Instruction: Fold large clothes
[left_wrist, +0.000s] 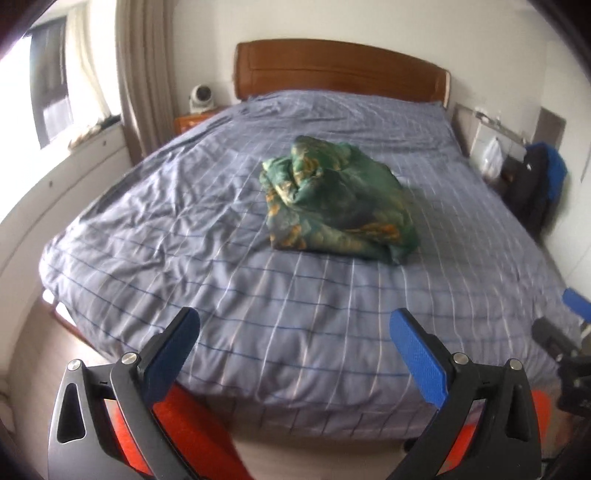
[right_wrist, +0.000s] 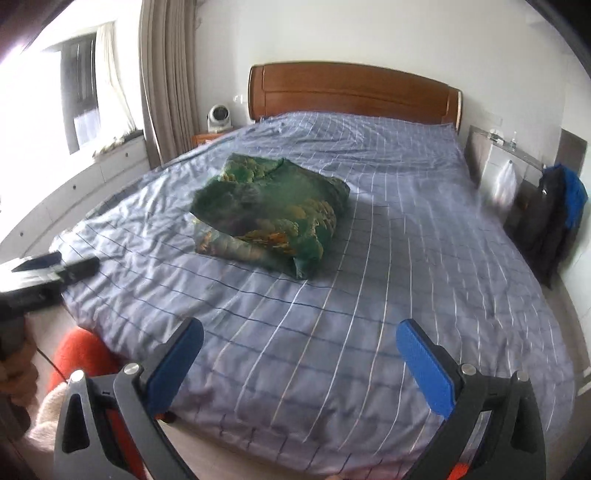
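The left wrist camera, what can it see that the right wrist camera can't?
Only the left wrist view shows the left gripper from behind, fingers wide apart and empty, with the right gripper peeking in at the right edge. Only the right wrist view shows the right gripper's own open fingers up close, the left gripper from the side, and a hand holding it. Both show the green garment bundled on the bed, the wooden headboard and the white fan.
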